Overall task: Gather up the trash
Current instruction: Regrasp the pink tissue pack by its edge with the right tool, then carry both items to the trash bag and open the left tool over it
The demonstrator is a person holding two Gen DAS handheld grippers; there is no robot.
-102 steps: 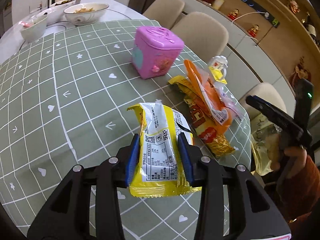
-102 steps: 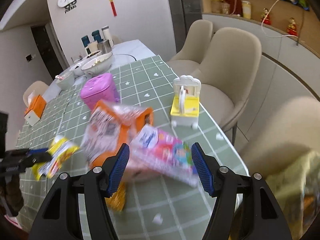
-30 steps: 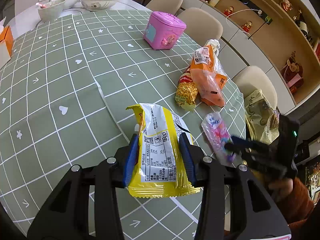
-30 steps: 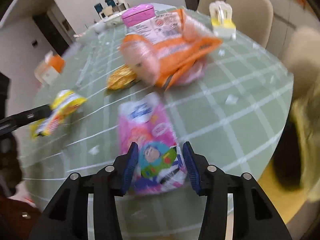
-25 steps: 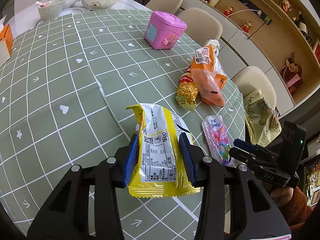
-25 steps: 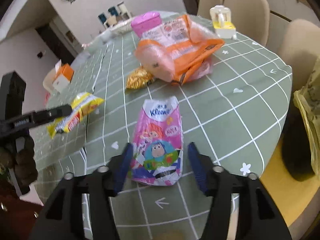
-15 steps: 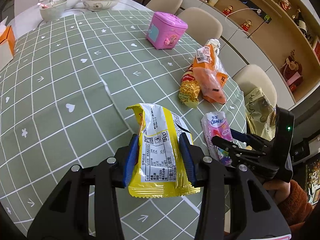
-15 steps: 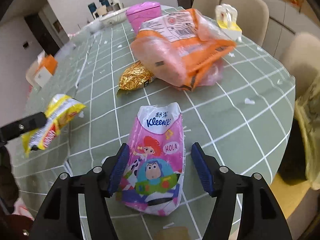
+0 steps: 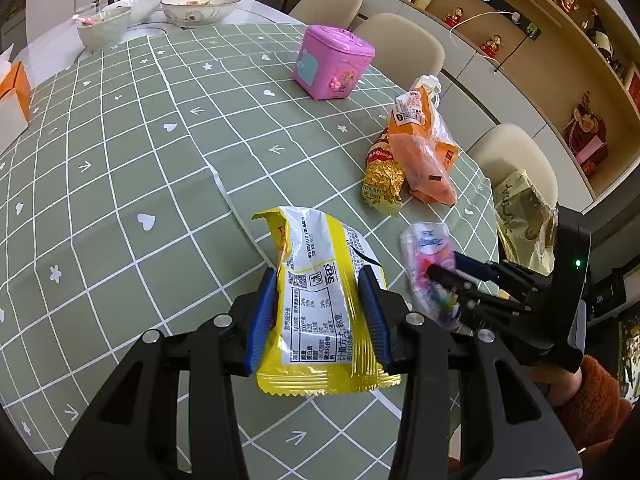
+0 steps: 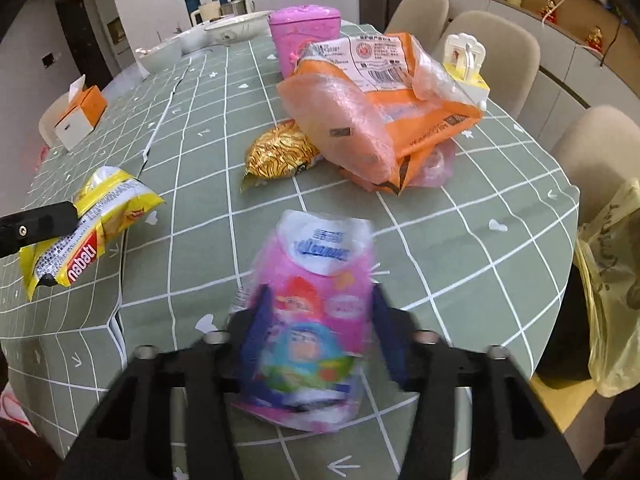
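The yellow wrapper (image 9: 326, 312) is clamped between the left gripper (image 9: 322, 318) fingers above the table (image 9: 120, 184), while the right gripper (image 10: 316, 334) fingers are closing around the pink tissue pack (image 10: 316, 312), with the orange bag (image 10: 376, 120) lying farther off.

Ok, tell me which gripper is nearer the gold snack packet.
Right. The right gripper is closing around the pink Kleenex pack, just short of the gold snack packet. The left gripper, gripping the yellow wafer wrapper, sits farther off across the table.
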